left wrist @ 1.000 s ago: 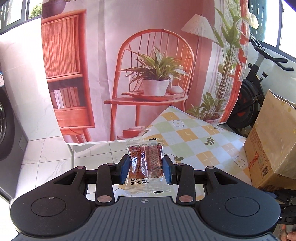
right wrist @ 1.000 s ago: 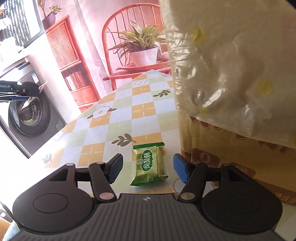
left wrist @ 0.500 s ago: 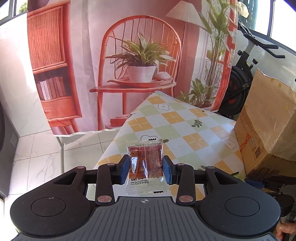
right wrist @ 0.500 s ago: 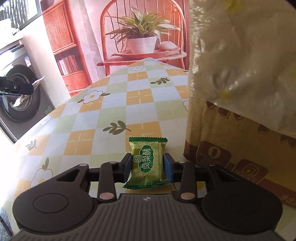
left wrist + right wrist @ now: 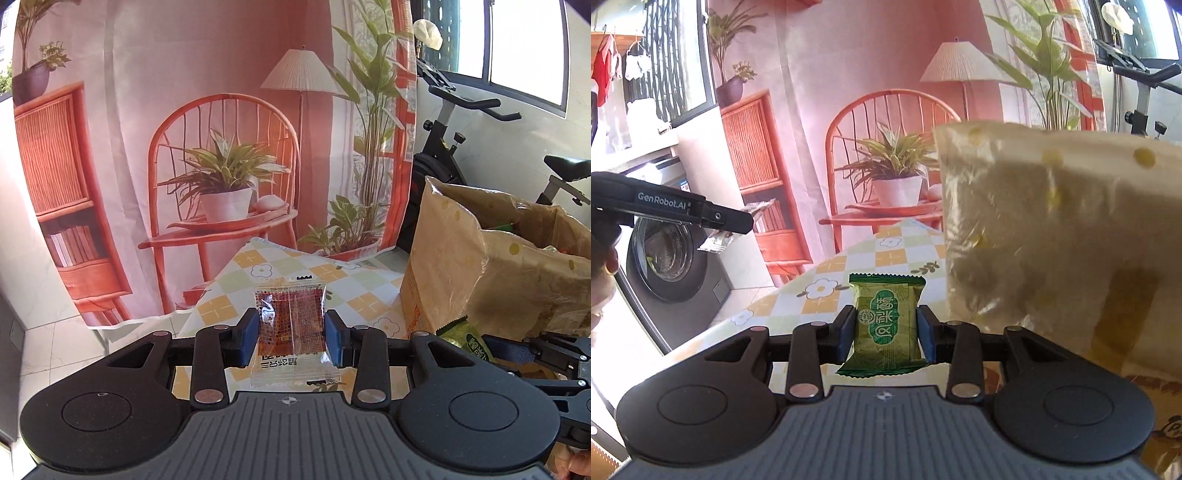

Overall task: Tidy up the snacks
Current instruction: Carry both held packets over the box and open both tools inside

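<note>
My left gripper (image 5: 290,338) is shut on a clear packet with a red-brown filling (image 5: 290,328) and holds it in the air above the table's left end. My right gripper (image 5: 886,332) is shut on a green snack packet (image 5: 884,325) and holds it above the table, just left of the box. The cardboard box lined with a plastic bag (image 5: 491,266) stands at the right; its bag wall (image 5: 1052,240) fills the right of the right wrist view. The right gripper with the green packet (image 5: 469,339) shows low beside the box in the left wrist view. The left gripper (image 5: 683,214) shows at the left of the right wrist view.
The table carries a checked flower-print cloth (image 5: 280,269), also seen in the right wrist view (image 5: 827,288). A printed backdrop (image 5: 221,147) hangs behind the table. An exercise bike (image 5: 461,147) stands behind the box. A washing machine (image 5: 668,258) stands at the left.
My right gripper closed on the green packet and lifted it off the table beside the box. My left gripper rose with the red-brown packet, and the box's open top came into view.
</note>
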`<action>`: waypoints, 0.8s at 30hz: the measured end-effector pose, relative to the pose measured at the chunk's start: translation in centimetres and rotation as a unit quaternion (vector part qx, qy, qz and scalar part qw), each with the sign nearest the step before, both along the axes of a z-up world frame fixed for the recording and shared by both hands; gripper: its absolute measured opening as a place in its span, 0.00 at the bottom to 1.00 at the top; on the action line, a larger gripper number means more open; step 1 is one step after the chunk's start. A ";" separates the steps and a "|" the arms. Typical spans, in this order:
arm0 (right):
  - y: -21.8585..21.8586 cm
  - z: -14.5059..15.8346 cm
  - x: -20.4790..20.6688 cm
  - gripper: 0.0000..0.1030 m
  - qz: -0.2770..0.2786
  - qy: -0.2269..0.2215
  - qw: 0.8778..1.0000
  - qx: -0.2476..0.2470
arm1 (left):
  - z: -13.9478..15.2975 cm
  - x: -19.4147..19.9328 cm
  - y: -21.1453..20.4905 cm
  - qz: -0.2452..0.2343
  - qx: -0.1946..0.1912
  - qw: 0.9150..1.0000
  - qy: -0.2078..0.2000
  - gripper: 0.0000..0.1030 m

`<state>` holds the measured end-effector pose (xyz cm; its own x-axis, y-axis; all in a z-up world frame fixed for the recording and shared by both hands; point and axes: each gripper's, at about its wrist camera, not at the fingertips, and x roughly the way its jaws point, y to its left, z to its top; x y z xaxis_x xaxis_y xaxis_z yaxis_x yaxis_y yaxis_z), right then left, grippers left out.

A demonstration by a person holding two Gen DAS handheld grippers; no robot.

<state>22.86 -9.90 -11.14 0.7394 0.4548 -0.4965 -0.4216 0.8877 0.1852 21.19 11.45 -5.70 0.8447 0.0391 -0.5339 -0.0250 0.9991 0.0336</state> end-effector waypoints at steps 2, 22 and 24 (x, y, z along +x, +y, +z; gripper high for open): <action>-1.4 2.3 -0.4 0.37 -0.005 -0.030 0.999 0.011 | 1.5 0.2 -1.7 -0.015 -0.001 1.000 -0.017 0.39; -17.5 9.4 -1.5 0.61 -0.176 -0.077 0.981 -0.002 | 1.3 10.7 -22.1 -0.141 -0.047 0.989 -0.013 0.49; -18.3 9.5 -2.4 0.61 -0.176 -0.086 0.981 0.000 | 1.0 10.1 -22.0 -0.141 -0.050 0.989 -0.018 0.49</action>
<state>20.47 -28.18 -1.63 0.9233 0.1568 -0.3507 -0.1144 0.9837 0.1388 31.28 -10.55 -4.72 0.8326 -0.2526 -0.4930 0.2565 0.9646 -0.0611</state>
